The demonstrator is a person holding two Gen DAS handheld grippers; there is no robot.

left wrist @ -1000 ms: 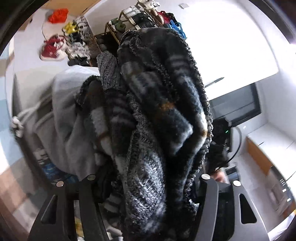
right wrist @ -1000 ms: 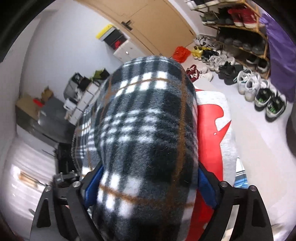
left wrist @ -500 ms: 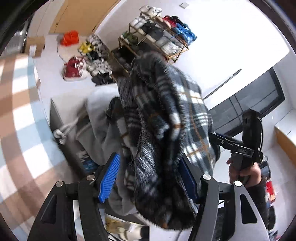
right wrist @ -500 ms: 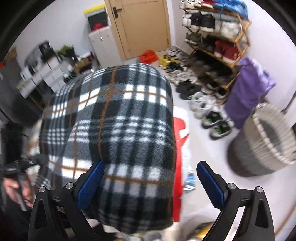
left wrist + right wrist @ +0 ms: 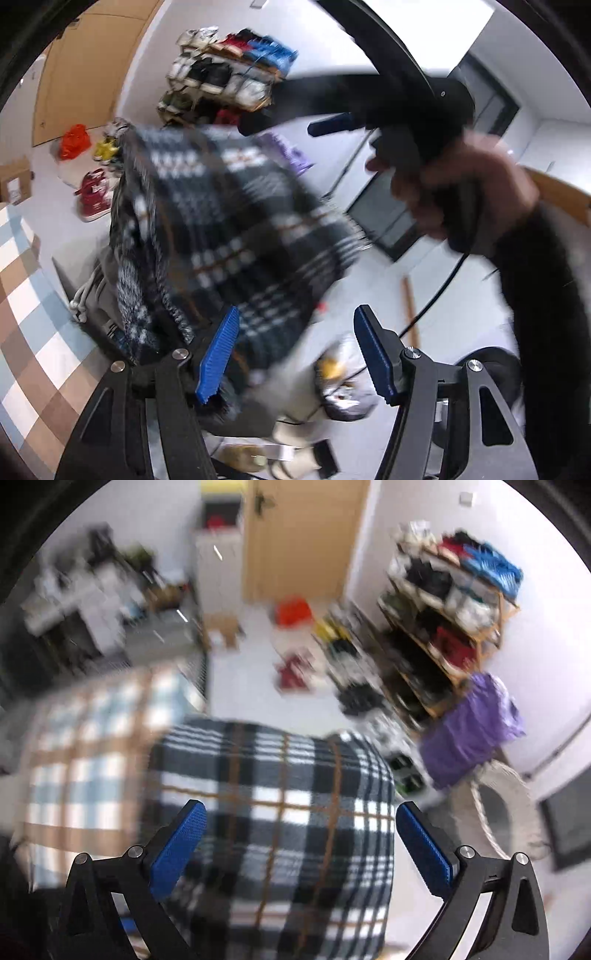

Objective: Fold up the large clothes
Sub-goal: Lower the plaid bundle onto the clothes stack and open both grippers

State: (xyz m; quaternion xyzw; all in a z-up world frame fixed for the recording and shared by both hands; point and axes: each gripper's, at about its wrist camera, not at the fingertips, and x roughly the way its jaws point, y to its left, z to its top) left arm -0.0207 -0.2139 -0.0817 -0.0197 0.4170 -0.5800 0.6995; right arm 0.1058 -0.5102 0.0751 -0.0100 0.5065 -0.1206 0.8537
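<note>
The plaid fleece garment lies in a rounded, bundled heap over the checked bed cover below my right hand-held gripper; in the left wrist view the same fleece hangs bunched and blurred in front of the left hand-held gripper. I judge the fold to be at an early or middle stage: the cloth is gathered, not flat, no squared edges or neat stack can be seen, and a grey garment lies crumpled behind it, so the smoothing and final folds are left. My right hand-held gripper is opening, its blue pads standing clear on either side of the fleece, which lies below and between them without being pressed; I read it as released. The left hand-held gripper stands partly open; its left pad lies against the edge of the fleece while the right pad sits well apart from it, so I take it as not clenched, though blur leaves any contact uncertain. The person's hand carries the right tool across the upper right of the left view.
</note>
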